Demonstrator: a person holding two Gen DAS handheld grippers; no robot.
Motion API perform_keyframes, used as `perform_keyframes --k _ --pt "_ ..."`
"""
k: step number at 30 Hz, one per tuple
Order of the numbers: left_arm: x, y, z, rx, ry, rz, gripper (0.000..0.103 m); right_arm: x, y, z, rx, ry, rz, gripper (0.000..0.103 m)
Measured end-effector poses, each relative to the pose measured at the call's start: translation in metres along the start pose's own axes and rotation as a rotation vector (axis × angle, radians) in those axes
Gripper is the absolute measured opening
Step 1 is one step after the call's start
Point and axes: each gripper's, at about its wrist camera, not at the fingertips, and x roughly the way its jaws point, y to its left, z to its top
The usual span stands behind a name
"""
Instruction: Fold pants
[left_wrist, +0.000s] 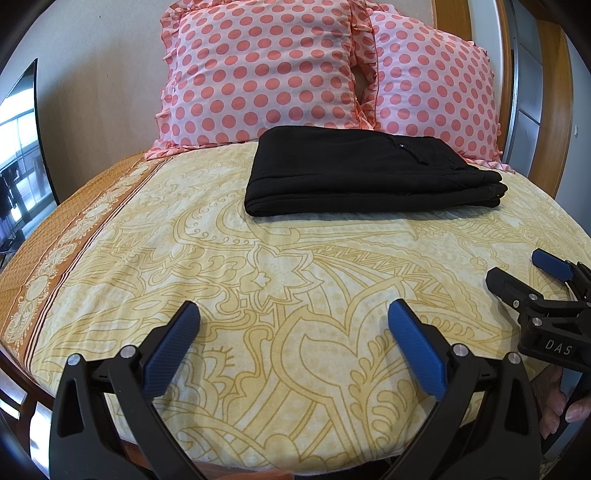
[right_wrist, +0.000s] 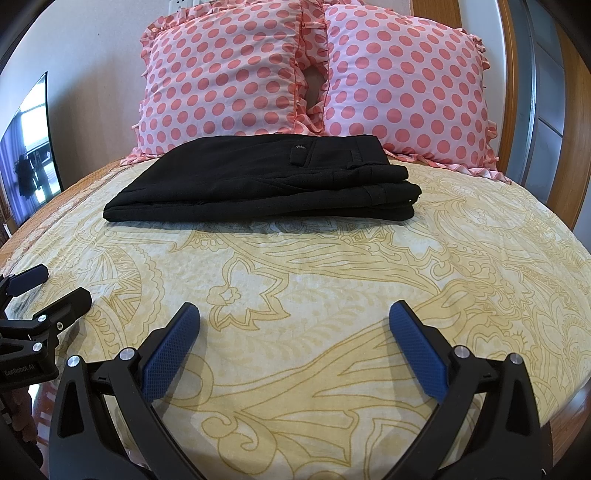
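The black pants (left_wrist: 365, 173) lie folded into a flat rectangular stack on the yellow patterned bedsheet (left_wrist: 258, 280), just in front of the pillows. They also show in the right wrist view (right_wrist: 266, 184), with a back pocket button on top. My left gripper (left_wrist: 293, 314) is open and empty, hovering over the sheet well short of the pants. My right gripper (right_wrist: 294, 314) is open and empty too, also well short of them. Each gripper shows at the edge of the other's view: the right one (left_wrist: 517, 273) and the left one (right_wrist: 62, 286).
Two pink polka-dot pillows (left_wrist: 266, 70) (right_wrist: 402, 85) lean against the wall behind the pants. An orange border (left_wrist: 51, 251) runs along the sheet's left side. A dark TV screen (right_wrist: 29, 147) hangs at left. A wooden frame (left_wrist: 554, 92) stands at right.
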Motion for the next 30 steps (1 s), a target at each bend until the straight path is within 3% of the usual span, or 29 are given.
perform_keyframes --k 30 --pt "0.0002 0.0001 0.0008 -0.004 -0.001 0.005 0.101 0.0002 -0.0001 -0.0003 0.000 -0.001 0.000 0.102"
